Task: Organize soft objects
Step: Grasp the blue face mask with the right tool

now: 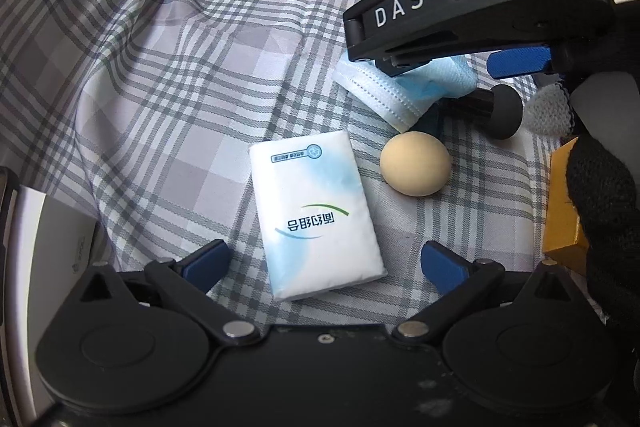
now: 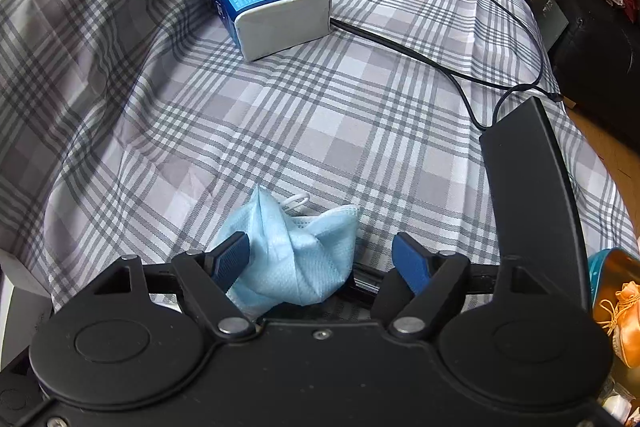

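The right gripper [image 2: 320, 259] has its jaws apart, and the crumpled blue face mask [image 2: 292, 259] lies between them. The left blue pad [image 2: 232, 259] sits against the mask's edge at 9 o'clock; the right pad [image 2: 412, 263] stands clear of it at 3 o'clock, so nothing is clamped. The mask rests on the grey plaid cloth [image 2: 320, 115] covering the worktop. Further out, at 11 o'clock, a blue and white tissue box [image 2: 272, 3] lies on the cloth, and a black cable [image 2: 440, 63] runs from beside it toward 2 o'clock. At 4 o'clock, at the frame edge, an orange satin item [image 2: 624, 315] shows.

The left gripper [image 1: 324, 263] also has its jaws wide apart, gripping nothing. A white pocket tissue pack [image 1: 316, 215] lies flat on the plaid cloth between the two blue pads, touching neither. Just beside it at 2 o'clock sits a beige egg-shaped ball [image 1: 416, 163]. Beyond that, at 1 o'clock, the face mask lies under the right gripper's black body. A gloved hand [image 1: 600, 219] fills the 3 o'clock edge, with a gold box [image 1: 560, 211] next to it. The tissue box sits at 12 o'clock.
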Tool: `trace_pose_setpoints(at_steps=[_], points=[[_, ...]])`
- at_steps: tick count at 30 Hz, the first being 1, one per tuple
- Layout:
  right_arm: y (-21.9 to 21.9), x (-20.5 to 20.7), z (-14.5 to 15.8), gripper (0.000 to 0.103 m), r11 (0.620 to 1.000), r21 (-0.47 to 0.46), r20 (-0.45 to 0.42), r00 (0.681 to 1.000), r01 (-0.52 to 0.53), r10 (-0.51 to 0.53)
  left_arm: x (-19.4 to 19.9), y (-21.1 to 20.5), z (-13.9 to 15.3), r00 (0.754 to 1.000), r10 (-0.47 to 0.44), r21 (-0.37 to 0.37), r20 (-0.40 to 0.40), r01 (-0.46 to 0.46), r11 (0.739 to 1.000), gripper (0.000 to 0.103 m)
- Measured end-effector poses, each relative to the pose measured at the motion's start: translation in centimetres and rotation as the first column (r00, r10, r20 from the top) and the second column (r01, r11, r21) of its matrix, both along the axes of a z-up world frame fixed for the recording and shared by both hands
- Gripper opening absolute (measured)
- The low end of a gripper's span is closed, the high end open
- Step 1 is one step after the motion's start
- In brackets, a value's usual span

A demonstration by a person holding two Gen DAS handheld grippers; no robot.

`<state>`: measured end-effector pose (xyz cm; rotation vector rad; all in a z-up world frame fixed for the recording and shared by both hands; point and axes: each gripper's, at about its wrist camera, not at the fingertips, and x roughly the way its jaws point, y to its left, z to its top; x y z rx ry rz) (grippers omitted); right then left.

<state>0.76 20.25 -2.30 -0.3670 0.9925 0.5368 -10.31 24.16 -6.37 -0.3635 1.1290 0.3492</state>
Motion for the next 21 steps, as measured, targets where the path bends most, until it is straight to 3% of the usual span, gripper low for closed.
trace_pose_setpoints(at_steps=[21], points=[[4.1, 0.1, -3.0, 0.080, 0.983, -0.105, -0.047, 0.988, -0.152, 0.147, 0.5, -0.4, -0.7, 0.999, -0.032, 0.036, -0.014, 0.032, 0.999, 0.103]])
